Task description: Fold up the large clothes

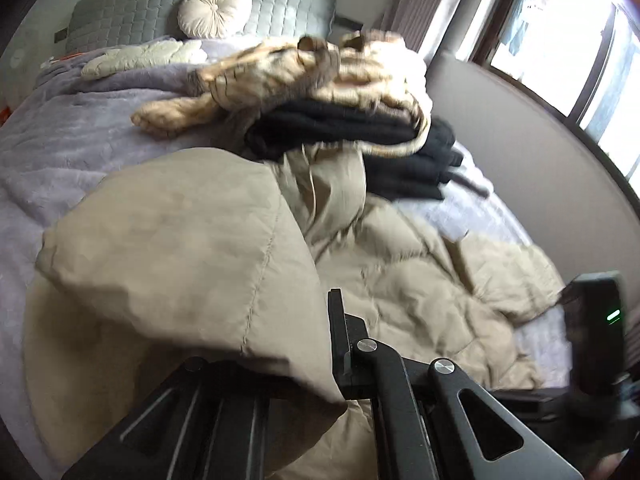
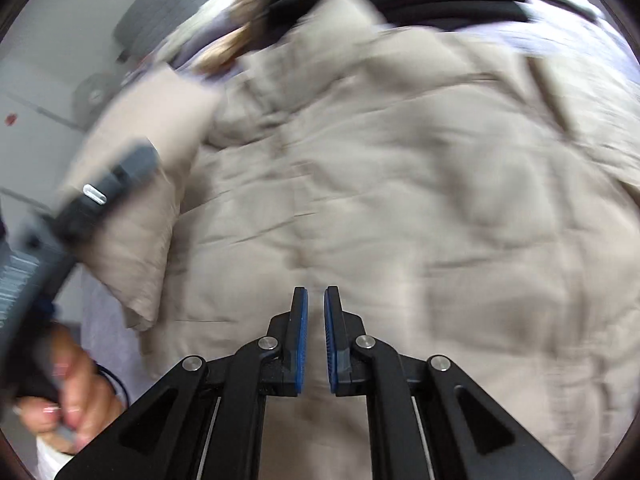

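**Beige quilted coat spread on a bed, one sleeve lifted by the left gripper**

A large beige quilted puffer coat (image 1: pixel 404 280) lies across a bed covered with a pale lilac plush blanket (image 1: pixel 60 152). At the head of the bed stands a grey quilted headboard (image 1: pixel 152 12), and a round cream pleated cushion (image 1: pixel 215 8) leans against it. A cream leaf-shaped pillow (image 1: pixel 140 58) lies flat on the blanket just below the cushion. Further along the bed sits a stack of folded black garments (image 1: pixel 360 136), with a tan and cream furry garment (image 1: pixel 304 72) heaped on top of it; the coat's upper edge touches the bottom of the stack. A taupe upholstered side panel (image 1: pixel 520 152) runs along the right of the bed, and beyond it are brownish curtains (image 1: pixel 424 4) and a bright window (image 1: pixel 568 52).

The left gripper (image 1: pixel 320 360) has a fold of the coat's sleeve (image 1: pixel 180 260) clamped between its fingers, the fabric draped over and hiding the left finger; the sleeve is raised off the bed. In the right wrist view, which is blurred, the right gripper (image 2: pixel 316 340) hovers over the coat's body (image 2: pixel 400 200) with its blue-padded fingers (image 2: pixel 301 344) set slightly apart and nothing between them. At the left edge of that view, the person's hand (image 2: pixel 72 392) grasps the left gripper's handle.
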The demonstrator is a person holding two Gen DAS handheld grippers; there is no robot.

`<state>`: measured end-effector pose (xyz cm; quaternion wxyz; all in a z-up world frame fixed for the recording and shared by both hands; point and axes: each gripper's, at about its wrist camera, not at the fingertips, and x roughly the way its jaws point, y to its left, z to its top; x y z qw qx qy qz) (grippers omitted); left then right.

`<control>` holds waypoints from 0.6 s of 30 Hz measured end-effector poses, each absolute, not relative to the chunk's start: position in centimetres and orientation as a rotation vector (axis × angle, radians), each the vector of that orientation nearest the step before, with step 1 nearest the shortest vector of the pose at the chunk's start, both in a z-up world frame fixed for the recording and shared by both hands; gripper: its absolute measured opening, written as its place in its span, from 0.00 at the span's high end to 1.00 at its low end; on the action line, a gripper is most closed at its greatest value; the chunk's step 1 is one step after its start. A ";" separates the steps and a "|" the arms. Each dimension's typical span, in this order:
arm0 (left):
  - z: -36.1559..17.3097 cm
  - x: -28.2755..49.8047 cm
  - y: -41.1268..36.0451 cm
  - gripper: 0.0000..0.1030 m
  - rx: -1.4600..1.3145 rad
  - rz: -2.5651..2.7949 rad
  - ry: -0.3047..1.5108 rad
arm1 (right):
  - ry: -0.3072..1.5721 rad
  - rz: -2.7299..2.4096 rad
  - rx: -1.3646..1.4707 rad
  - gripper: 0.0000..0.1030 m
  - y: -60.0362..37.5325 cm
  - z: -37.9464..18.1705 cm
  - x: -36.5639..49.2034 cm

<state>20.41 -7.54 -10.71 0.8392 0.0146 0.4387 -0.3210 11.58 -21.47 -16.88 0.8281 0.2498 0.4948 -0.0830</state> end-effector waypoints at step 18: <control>-9.5 23.4 9.2 0.20 -0.077 -0.397 1.021 | 0.984 -0.028 0.166 0.09 -14.8 -13.9 14.7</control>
